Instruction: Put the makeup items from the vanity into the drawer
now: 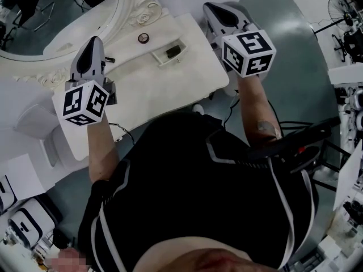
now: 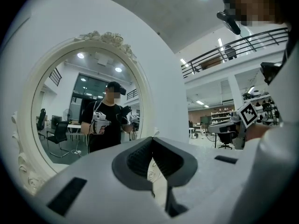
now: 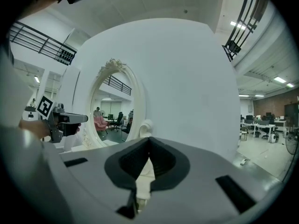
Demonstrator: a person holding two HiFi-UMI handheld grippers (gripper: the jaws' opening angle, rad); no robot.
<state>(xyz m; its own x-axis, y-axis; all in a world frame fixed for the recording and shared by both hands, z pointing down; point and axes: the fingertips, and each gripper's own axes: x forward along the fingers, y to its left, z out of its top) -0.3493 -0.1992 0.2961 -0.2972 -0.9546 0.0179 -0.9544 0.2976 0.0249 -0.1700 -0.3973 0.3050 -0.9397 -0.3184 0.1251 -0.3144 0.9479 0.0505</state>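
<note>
Left hand-held gripper [image 2: 152, 143]: your jaws are together, empty — facing the mirror [image 2: 88, 115].
Right hand-held gripper [image 3: 149, 143]: jaws together, empty.
Round makeup item [image 1: 143, 37]: on the counter [image 1: 195, 72] between your hand-held grippers — beside the open drawer [image 1: 161, 58].

The vanity [image 1: 193, 72] and its drawer [image 1: 160, 58] were white, and the mirror frame [image 1: 139, 10] was cream with carved scrolls. The item [image 1: 173, 51] in the drawer was black. The left gripper [image 1: 95, 41] and right gripper [image 1: 214, 8] were pale grey, and their cubes were white with black square markers. At lower centre, the shirt [image 1: 187, 180] was black with white stripes.
</note>
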